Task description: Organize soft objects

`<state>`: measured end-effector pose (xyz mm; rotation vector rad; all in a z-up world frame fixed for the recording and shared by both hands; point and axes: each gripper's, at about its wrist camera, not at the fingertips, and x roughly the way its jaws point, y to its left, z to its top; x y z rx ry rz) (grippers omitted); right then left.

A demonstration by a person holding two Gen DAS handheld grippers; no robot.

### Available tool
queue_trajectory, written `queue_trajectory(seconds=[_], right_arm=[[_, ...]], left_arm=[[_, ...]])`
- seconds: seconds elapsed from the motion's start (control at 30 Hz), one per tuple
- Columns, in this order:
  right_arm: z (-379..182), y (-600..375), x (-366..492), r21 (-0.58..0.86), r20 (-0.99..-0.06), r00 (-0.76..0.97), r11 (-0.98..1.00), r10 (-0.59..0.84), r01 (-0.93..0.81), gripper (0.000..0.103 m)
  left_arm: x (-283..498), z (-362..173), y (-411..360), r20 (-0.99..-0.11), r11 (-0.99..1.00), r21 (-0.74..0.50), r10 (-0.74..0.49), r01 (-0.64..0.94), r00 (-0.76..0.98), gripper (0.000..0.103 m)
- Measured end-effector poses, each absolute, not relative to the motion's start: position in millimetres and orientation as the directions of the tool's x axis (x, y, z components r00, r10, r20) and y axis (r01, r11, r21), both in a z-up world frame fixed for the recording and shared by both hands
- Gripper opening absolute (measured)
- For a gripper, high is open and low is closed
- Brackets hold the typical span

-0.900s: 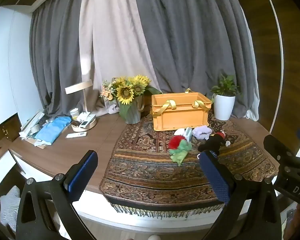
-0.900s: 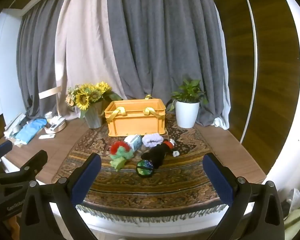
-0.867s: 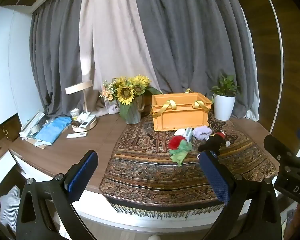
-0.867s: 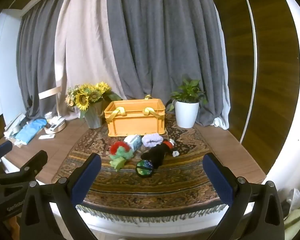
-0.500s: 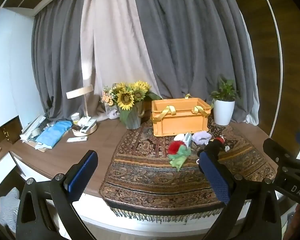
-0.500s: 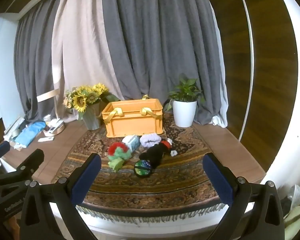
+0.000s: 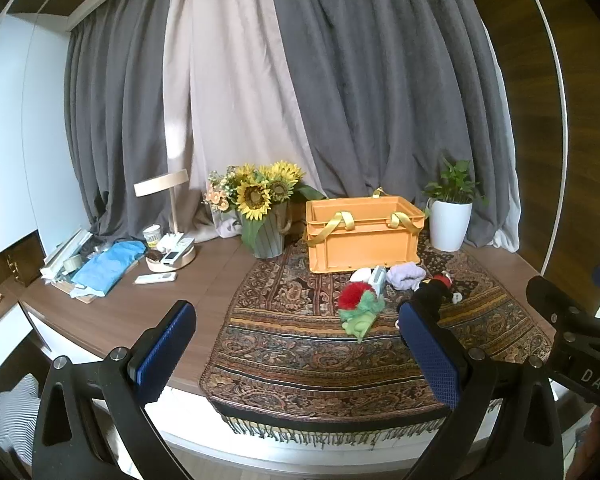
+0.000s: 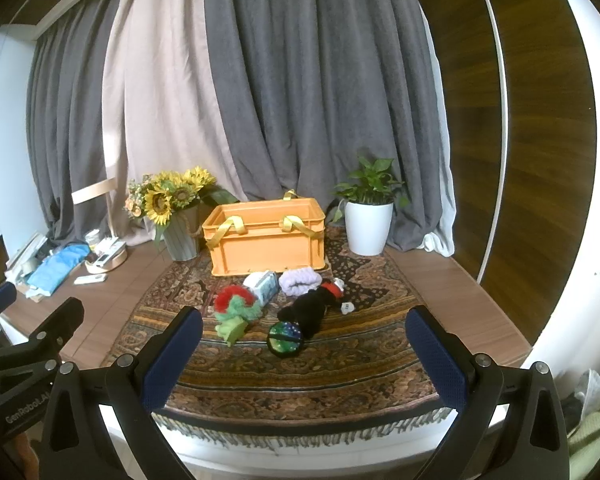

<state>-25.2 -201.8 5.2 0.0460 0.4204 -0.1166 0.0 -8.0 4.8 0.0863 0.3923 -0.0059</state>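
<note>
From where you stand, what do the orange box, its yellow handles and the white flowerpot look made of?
The orange box looks like matte moulded plastic: stiff ribbed walls and a thick rim. Its yellow handles seem satin ribbon or webbing, since they droop and shine. The white flowerpot looks like glazed ceramic, smooth and evenly white, though plastic is possible.

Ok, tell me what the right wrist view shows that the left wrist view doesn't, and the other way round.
Only the right wrist view shows the round green-and-black toy lying in front of the black plush toy; in the left view a gripper finger hides that spot. Only the left wrist view shows the striped cloth below the table edge. Both show the orange crate, the red-and-green plush toy, the lilac cloth, the sunflowers, the potted plant, and both open grippers: left gripper, right gripper.
</note>
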Motion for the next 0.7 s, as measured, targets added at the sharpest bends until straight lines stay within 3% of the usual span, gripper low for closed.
queue_trajectory(seconds=[0.7], right_arm=[[4.9, -197.8, -20.2, 0.015, -0.407, 0.908, 0.993, -0.097, 0.113, 0.103]], left_arm=[[-1.8, -1.1, -5.8, -0.388, 0.997, 0.073, 0.003, 0.028, 0.922, 0.103]])
